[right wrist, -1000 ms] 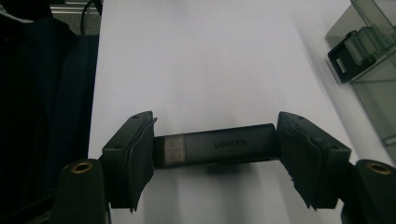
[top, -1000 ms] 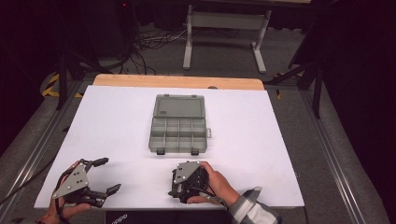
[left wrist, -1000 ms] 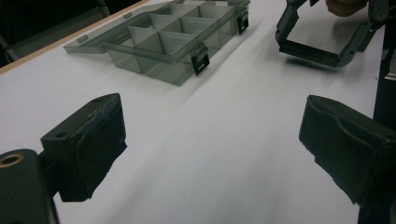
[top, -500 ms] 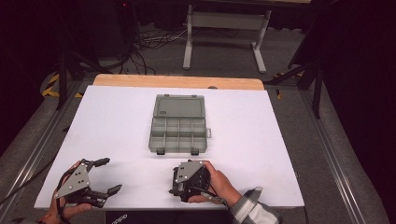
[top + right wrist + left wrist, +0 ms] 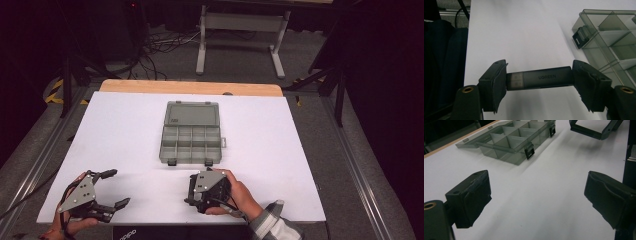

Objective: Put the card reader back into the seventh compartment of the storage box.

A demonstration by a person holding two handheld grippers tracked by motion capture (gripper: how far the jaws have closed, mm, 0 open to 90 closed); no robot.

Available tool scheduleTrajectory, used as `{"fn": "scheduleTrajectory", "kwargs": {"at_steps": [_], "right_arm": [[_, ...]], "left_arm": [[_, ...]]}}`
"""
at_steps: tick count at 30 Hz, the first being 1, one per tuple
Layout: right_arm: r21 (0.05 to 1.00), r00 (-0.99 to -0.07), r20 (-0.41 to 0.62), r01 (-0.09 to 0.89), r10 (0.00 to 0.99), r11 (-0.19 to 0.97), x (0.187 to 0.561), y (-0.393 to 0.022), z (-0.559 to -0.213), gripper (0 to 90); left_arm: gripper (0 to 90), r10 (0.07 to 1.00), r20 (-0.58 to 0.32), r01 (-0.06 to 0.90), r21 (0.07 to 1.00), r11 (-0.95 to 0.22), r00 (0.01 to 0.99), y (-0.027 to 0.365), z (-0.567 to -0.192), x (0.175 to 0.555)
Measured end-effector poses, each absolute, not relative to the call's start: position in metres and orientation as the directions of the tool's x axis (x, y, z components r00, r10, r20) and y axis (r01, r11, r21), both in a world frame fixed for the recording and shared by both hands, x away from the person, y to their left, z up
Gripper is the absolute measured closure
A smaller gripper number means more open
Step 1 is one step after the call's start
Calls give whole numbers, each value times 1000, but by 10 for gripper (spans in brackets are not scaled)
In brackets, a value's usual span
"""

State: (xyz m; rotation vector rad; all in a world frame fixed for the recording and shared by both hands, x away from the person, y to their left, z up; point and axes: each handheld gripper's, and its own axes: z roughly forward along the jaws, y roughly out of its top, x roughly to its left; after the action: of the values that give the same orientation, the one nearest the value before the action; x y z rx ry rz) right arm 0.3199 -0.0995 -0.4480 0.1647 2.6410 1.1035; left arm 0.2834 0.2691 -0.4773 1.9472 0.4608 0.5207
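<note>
A grey plastic compartment box (image 5: 190,142) lies open at the table's middle, lid folded back, latches toward me. My left gripper (image 5: 116,188) rests at the near left, jaws wide apart and pointing right. In the left gripper view, only white table lies between the left gripper's pads (image 5: 471,197), with the box (image 5: 509,142) beyond. The right gripper (image 5: 191,190), held in a hand near the front edge below the box, points left. In the right gripper view, the right gripper (image 5: 539,79) is shut on the two ends of a grey UGREEN USB stick (image 5: 546,77), held crosswise above the table.
The white table top (image 5: 120,125) has a wooden strip (image 5: 190,88) along its far edge. Metal stand legs and cables sit on the dark floor behind it. The box's latch corner (image 5: 580,35) lies close to the right of the held stick. A dark sleeve (image 5: 444,62) hangs at the left.
</note>
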Motion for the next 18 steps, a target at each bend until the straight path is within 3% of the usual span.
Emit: {"fn": "scheduleTrajectory", "kwargs": {"at_steps": [18], "right_arm": [[732,-932,-246,2,267,681,323,-108,-443,308]], "left_arm": [[77,527,155,89,908,-409,835,269,-477,284]]}}
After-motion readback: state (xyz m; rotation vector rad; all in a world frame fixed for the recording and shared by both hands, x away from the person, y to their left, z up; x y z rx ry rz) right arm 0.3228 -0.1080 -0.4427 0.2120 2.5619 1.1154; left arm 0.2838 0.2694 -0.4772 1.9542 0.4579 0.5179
